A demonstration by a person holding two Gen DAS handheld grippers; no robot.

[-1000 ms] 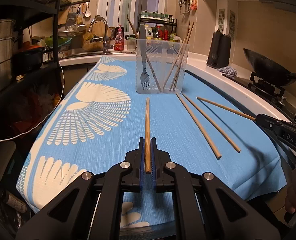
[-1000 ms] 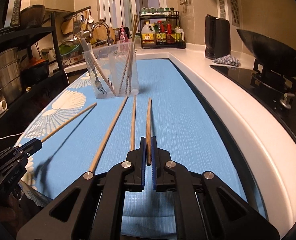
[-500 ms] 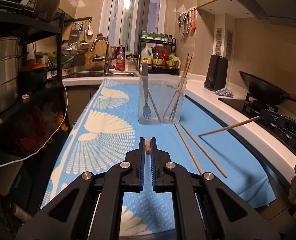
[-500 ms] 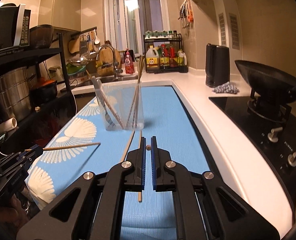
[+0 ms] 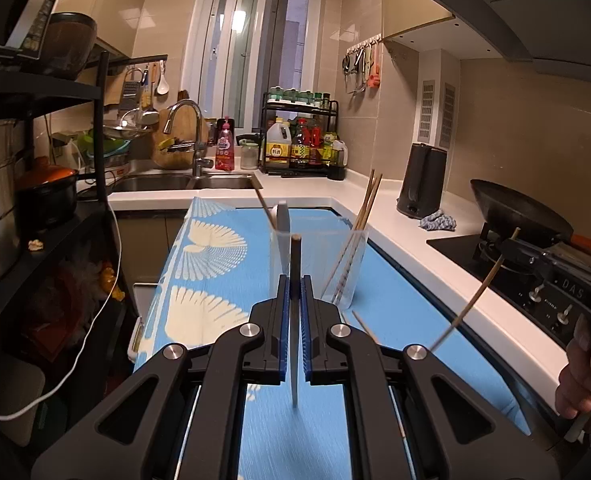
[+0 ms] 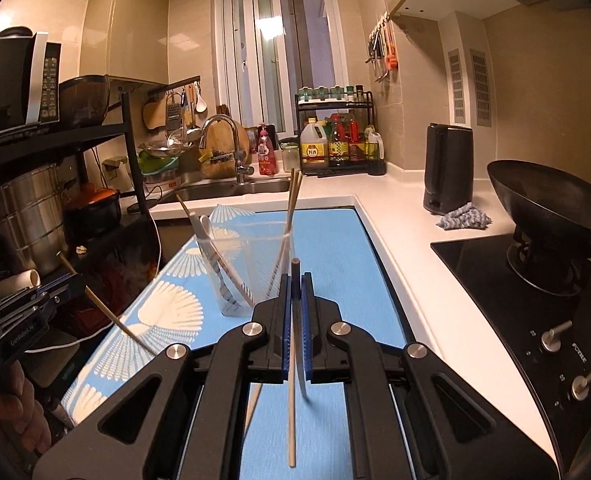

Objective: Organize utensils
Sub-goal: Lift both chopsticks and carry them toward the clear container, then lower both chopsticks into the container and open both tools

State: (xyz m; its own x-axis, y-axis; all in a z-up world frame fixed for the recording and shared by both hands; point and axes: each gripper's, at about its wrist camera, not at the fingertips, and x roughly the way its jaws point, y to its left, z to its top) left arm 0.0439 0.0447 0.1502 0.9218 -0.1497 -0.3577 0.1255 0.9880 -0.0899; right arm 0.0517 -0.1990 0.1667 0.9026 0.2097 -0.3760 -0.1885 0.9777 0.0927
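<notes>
Left wrist view: left gripper (image 5: pixel 294 292) fingers clamped on a thin wooden chopstick (image 5: pixel 295 256), raised off the blue patterned counter (image 5: pixel 215 264) since a second ago.
Right wrist view: right gripper (image 6: pixel 294 292) fingers clamped on a second wooden chopstick (image 6: pixel 292 400), likewise lifted; clear plastic holder (image 6: pixel 247 264) just ahead.
Meaning: both ready for dropping in.

I'm standing in a small home kitchen: a sink (image 5: pixel 183 182) with a curved tap (image 5: pixel 187 128) sits under the window (image 5: pixel 251 52), beside a rack of sauce bottles (image 5: pixel 301 142). A wok (image 6: pixel 551 208) rests on the gas hob (image 6: pixel 535 320) at my right, under a range hood (image 5: pixel 535 8), and pots fill the black shelf (image 6: pixel 55 136) at my left.
</notes>
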